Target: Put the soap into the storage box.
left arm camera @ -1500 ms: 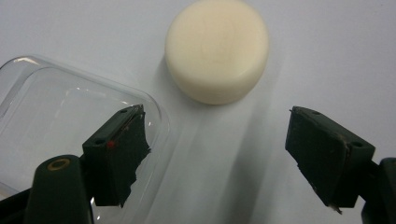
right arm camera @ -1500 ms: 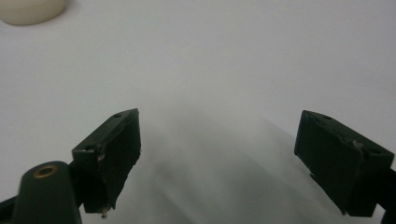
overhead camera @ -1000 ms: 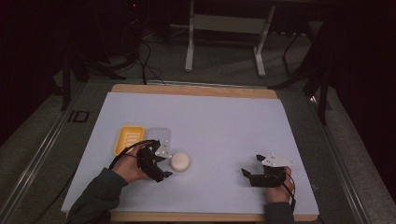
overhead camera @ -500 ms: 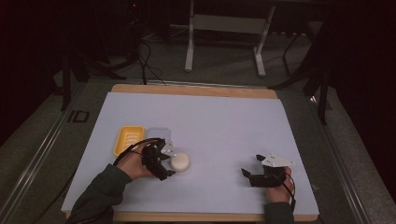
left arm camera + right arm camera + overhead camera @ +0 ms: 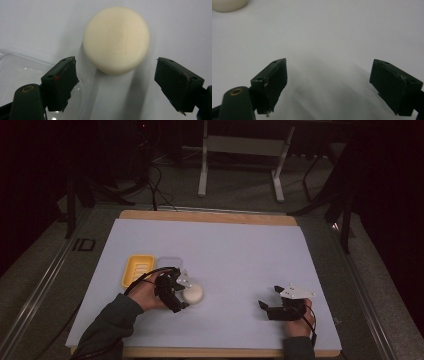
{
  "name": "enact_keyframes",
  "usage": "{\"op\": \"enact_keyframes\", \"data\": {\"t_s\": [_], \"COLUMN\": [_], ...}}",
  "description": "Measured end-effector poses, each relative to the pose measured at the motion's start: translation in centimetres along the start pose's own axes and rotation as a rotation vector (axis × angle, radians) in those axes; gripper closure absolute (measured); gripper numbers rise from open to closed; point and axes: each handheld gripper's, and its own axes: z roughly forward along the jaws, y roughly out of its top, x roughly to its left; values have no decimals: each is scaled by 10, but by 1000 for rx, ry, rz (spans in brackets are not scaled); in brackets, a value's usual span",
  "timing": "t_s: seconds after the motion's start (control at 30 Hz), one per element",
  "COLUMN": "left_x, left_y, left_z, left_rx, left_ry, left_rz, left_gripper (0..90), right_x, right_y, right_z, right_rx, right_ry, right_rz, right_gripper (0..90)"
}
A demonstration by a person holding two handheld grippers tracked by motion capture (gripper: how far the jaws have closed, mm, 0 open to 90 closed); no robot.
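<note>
A round cream soap bar (image 5: 192, 293) (image 5: 116, 40) lies on the white table sheet (image 5: 225, 250). My left gripper (image 5: 181, 295) (image 5: 117, 85) hangs over it, open, the jaws wide apart just short of the bar and holding nothing. A clear plastic lid (image 5: 169, 264) (image 5: 15, 75) lies under the left jaw, and a yellow soap dish (image 5: 138, 270) sits beside the lid. My right gripper (image 5: 266, 304) (image 5: 332, 85) rests low on the sheet at the front right, open and empty. The edge of the soap bar (image 5: 229, 5) shows at the top left of the right gripper view.
The wooden table edge (image 5: 210, 215) runs along the back. A white stand's legs (image 5: 240, 165) and cables (image 5: 155, 185) are on the dark floor beyond the table.
My left gripper has shifted a little toward the soap bar, closing in over it. The right gripper has stayed where it was.
</note>
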Motion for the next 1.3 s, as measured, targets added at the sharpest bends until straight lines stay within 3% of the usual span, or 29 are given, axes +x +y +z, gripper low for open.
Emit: {"op": "enact_keyframes", "data": {"t_s": [1.3], "left_x": [3], "left_y": [21], "left_z": [23], "left_rx": [96], "left_ry": [-45], "left_rz": [27], "left_gripper": [172], "right_x": [0], "right_y": [0], "right_z": [0], "right_rx": [4], "right_ry": [-1], "right_rz": [1], "right_gripper": [143]}}
